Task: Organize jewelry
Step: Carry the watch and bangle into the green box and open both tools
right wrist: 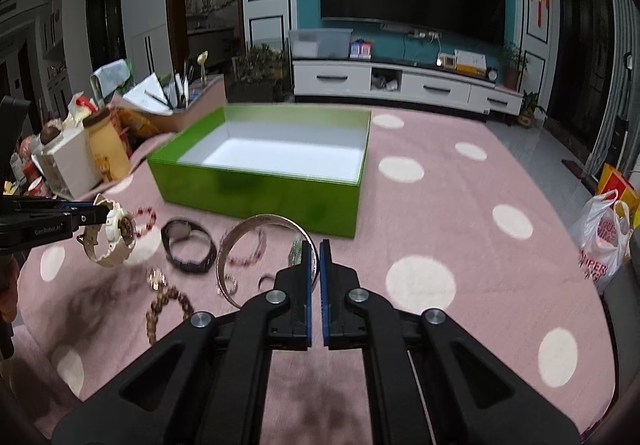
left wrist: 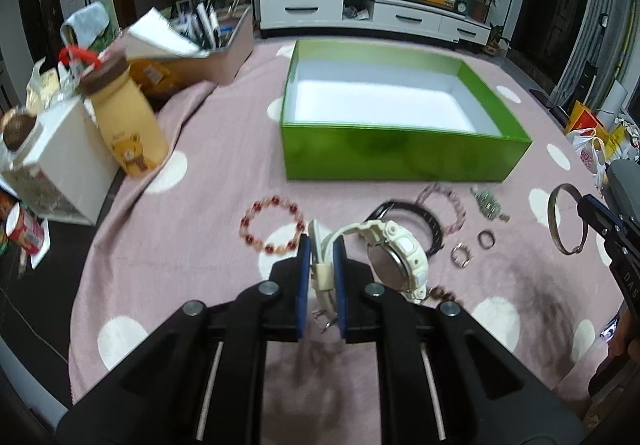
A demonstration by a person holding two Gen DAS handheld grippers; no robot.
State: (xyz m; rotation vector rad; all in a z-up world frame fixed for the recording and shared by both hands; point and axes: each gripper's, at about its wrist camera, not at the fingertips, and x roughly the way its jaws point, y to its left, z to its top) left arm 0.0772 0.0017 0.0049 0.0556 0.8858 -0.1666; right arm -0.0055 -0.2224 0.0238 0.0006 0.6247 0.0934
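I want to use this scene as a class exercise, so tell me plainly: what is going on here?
A person is sorting jewelry on a pink polka-dot cloth, one gripper in each hand. The left gripper has its jaws shut on the strap of a white watch, lifted off the cloth. The right gripper pinches a silver bangle, also raised. The open green box is empty. A red bead bracelet, a black watch, rings and other pieces lie loose in front of it.

A glossy green cardboard box (left wrist: 404,159) sits on matt pink cloth (left wrist: 200,205); the bangle (right wrist: 240,241) is polished metal.
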